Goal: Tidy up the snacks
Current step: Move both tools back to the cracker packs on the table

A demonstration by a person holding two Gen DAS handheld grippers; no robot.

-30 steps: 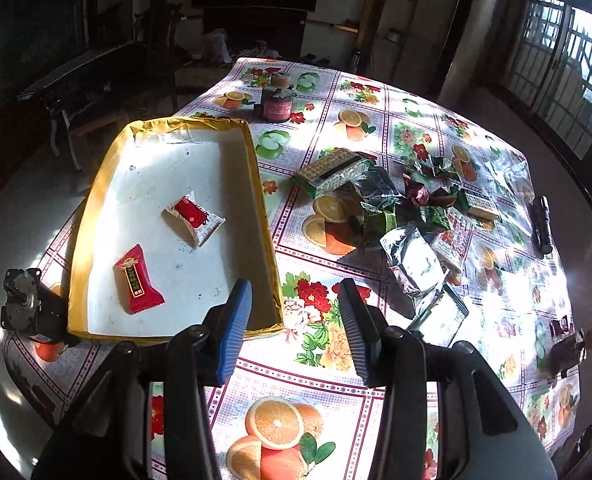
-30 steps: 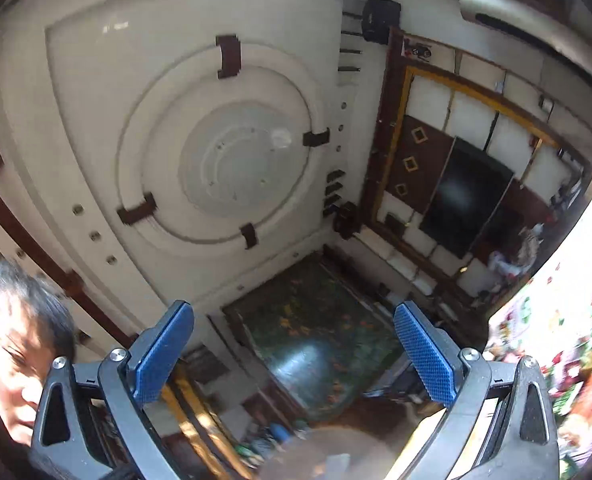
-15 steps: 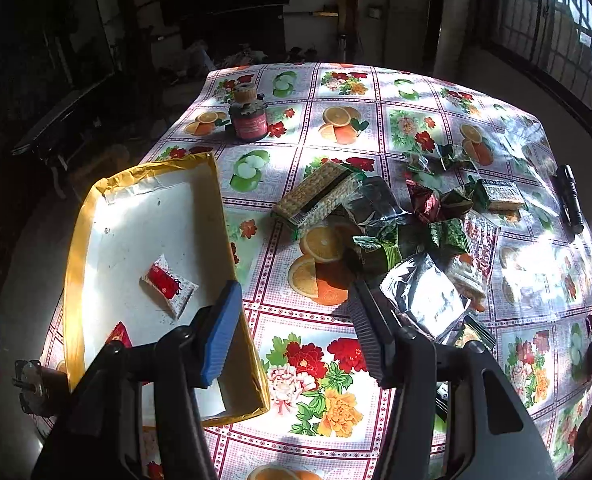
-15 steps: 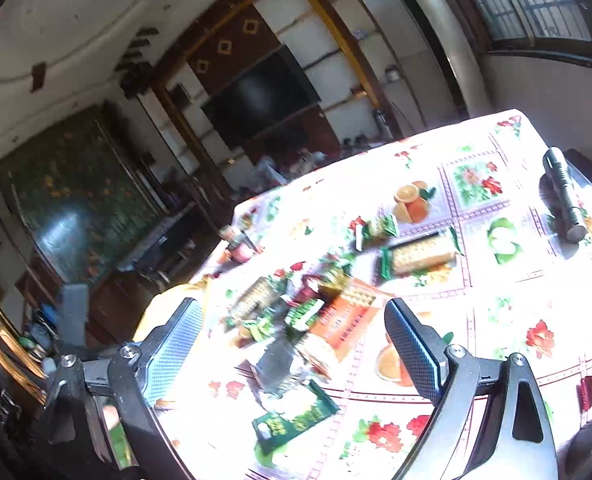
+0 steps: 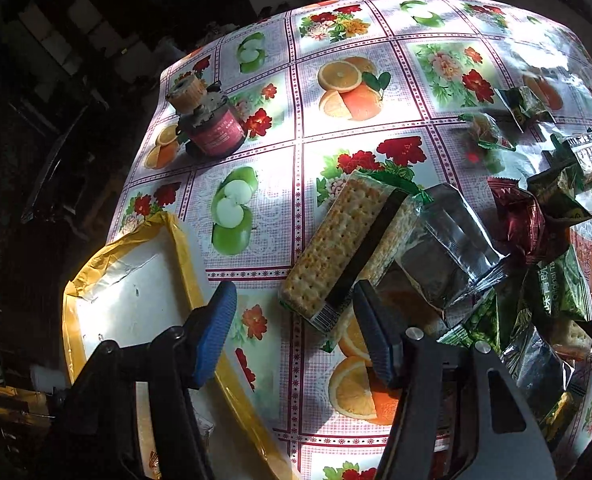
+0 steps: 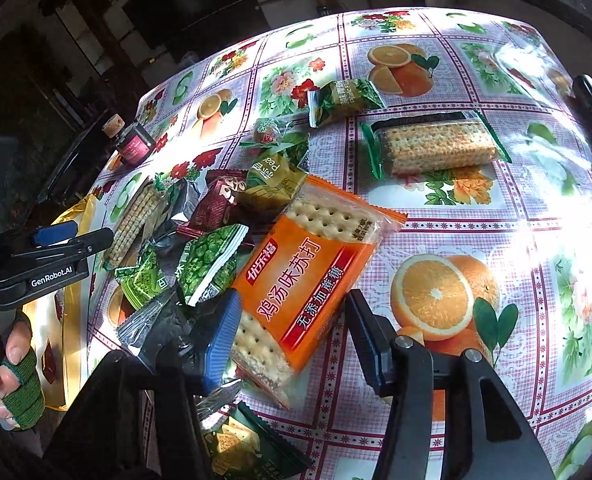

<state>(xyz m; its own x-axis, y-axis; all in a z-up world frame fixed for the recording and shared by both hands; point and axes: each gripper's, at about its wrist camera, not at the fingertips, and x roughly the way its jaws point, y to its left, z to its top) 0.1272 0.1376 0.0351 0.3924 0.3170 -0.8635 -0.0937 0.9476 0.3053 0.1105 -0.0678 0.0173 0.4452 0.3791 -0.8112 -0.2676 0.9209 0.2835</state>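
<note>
Most of the snacks are still lying in a loose pile on the fruit-patterned plastic tablecloth, beside the yellow-rimmed white cardboard tray — sorting is looking barely begun. The right gripper is closing its jaws around the orange cracker packet, pads not yet pressing; its Chinese print is reading 优乐福. The left gripper is opening, holding nothing, near the long clear cracker sleeve — its side is showing "GenRobot.AI"
</note>
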